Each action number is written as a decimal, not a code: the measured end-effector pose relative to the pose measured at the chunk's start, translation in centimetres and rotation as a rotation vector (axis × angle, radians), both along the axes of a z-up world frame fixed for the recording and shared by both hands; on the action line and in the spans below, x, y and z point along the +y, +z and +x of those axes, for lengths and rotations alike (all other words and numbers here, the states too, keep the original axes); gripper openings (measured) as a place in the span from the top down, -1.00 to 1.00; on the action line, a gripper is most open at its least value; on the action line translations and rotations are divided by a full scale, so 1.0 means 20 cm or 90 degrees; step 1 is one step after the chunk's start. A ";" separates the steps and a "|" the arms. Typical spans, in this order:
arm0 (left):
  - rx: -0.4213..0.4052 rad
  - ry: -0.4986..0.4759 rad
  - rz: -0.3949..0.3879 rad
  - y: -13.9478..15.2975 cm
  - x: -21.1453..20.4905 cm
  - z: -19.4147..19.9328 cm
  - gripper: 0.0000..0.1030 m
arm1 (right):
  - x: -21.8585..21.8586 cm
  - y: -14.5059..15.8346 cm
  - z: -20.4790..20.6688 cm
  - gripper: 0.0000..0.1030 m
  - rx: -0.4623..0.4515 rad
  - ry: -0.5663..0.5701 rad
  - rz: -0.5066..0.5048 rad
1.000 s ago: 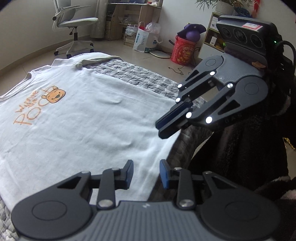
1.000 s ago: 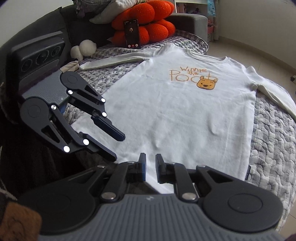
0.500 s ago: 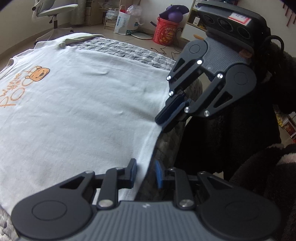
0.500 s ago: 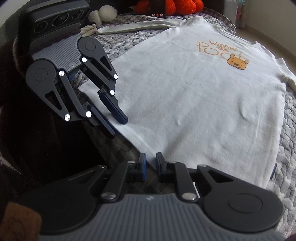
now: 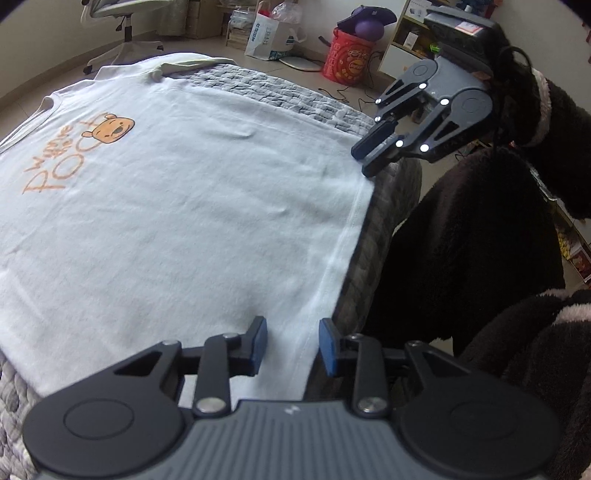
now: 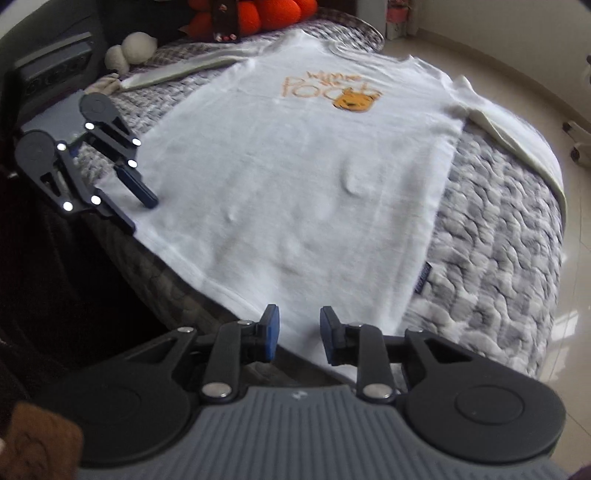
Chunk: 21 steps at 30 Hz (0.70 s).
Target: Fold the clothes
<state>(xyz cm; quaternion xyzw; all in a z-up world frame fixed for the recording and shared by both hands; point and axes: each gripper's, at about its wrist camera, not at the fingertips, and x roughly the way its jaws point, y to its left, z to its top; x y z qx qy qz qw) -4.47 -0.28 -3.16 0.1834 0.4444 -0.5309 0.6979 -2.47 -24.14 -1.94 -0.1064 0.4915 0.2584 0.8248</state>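
Observation:
A white long-sleeved shirt (image 5: 177, 206) with an orange bear print lies spread flat, print up, on a grey knitted blanket (image 6: 491, 251). My left gripper (image 5: 291, 345) hovers at the near hem, its jaws opening, with the hem edge showing between the blue pads and no pad pressing on it. In the right wrist view the left gripper (image 6: 142, 216) straddles the hem's left corner. My right gripper (image 6: 299, 339) hangs over the hem near the other corner, its jaws also opening, with white cloth in the gap, unpinched. Seen from the left wrist, the right gripper (image 5: 364, 162) is at the far hem corner.
The blanket's edge drops off just below the hem. A person's dark fleece sleeve (image 5: 461, 240) fills the near side. An orange cushion (image 6: 273, 14), a phone (image 6: 225, 18) and a white plush toy (image 6: 136, 48) sit beyond the collar. An office chair (image 5: 122, 14) and a red bucket (image 5: 351, 59) stand on the floor.
Both grippers have dropped closer to the shirt's hem and drawn apart toward its two corners. The gaps between both pairs of pads have widened.

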 end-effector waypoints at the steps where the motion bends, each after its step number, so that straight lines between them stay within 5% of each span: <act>1: 0.002 0.005 -0.001 0.00 0.03 0.00 0.38 | -0.03 -0.01 -0.01 0.44 0.002 -0.002 0.000; 5: 0.001 0.027 -0.003 0.03 0.12 -0.02 0.37 | -0.12 0.03 -0.03 0.44 0.007 -0.028 0.037; 8: -0.017 0.049 -0.014 0.07 0.13 0.01 0.23 | -0.18 0.09 0.00 0.25 -0.010 -0.063 0.074; 14: -0.054 0.117 -0.081 0.17 0.08 0.16 -0.10 | -0.33 0.16 0.18 0.08 -0.037 -0.195 0.190; 21: -0.080 0.221 -0.109 0.18 0.01 0.41 -0.18 | -0.49 0.11 0.39 0.05 -0.031 -0.349 0.309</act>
